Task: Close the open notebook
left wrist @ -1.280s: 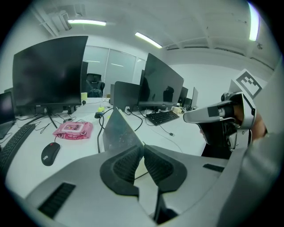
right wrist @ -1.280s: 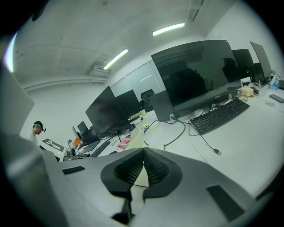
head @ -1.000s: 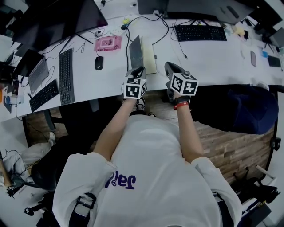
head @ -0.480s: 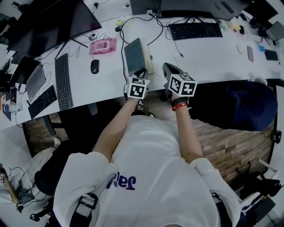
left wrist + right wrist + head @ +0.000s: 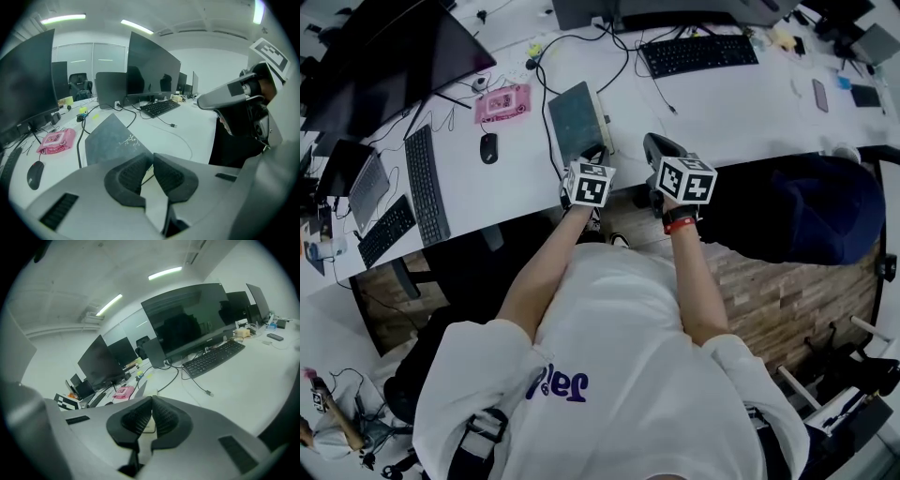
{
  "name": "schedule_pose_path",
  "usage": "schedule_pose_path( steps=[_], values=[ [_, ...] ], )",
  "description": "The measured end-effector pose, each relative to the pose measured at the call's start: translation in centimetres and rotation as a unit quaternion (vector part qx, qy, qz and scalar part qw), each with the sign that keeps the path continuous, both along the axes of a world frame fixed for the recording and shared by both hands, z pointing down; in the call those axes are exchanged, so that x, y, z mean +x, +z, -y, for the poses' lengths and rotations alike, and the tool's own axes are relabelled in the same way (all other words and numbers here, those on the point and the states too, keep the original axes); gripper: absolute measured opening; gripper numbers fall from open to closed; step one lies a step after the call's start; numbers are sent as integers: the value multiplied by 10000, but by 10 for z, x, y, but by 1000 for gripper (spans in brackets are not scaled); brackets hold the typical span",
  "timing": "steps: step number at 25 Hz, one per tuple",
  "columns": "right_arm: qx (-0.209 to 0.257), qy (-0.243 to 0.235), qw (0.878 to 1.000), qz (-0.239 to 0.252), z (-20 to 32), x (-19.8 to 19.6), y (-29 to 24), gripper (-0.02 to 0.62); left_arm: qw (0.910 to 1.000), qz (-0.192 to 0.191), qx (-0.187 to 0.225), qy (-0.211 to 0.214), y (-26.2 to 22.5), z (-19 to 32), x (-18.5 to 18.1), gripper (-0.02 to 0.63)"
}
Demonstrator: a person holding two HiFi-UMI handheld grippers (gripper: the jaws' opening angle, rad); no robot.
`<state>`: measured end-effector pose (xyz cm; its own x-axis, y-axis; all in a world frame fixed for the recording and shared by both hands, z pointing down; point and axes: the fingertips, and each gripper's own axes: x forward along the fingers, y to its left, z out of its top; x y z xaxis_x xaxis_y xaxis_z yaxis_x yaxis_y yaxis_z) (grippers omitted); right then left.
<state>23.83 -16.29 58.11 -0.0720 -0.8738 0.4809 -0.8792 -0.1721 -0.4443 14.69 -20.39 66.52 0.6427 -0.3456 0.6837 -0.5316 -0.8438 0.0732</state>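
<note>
The notebook [image 5: 575, 120] lies on the white desk [image 5: 741, 103] with its dark grey cover down over the pages; only a thin cream edge shows along its right side. In the left gripper view the cover [image 5: 110, 138] shows a small white branch print. My left gripper [image 5: 589, 153] is at the notebook's near edge. Its jaws [image 5: 152, 161] have just been opening a little and stand a narrow slit apart with nothing between them. My right gripper [image 5: 652, 143] hovers just right of the notebook [image 5: 141, 389], shut [image 5: 151, 404] and empty.
Left of the notebook are a pink item [image 5: 503, 101], a black mouse [image 5: 488, 147] and a keyboard [image 5: 425, 183]. A black cable [image 5: 546, 103] runs along the notebook's left side. Another keyboard [image 5: 698, 53] and monitors stand at the back. A dark chair [image 5: 797, 220] sits at the right.
The dark cover has swung down from a steep tilt onto the pages, hiding the white page. My left gripper has come down to the notebook's near edge.
</note>
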Motion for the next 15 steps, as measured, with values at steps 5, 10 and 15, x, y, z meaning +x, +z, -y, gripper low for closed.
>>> schedule_pose_path(
  steps=[5,10,15],
  values=[
    [-79,120,9999,9,-5,9,4,11,9996,210,54,190,12,-2,9,61],
    [-174,226,9996,42,-8,13,9,11,9986,413,65,329,26,-3,14,64],
    [-230,308,9992,71,-13,18,12,10,9975,558,15,437,39,-4,20,67]
  ],
)
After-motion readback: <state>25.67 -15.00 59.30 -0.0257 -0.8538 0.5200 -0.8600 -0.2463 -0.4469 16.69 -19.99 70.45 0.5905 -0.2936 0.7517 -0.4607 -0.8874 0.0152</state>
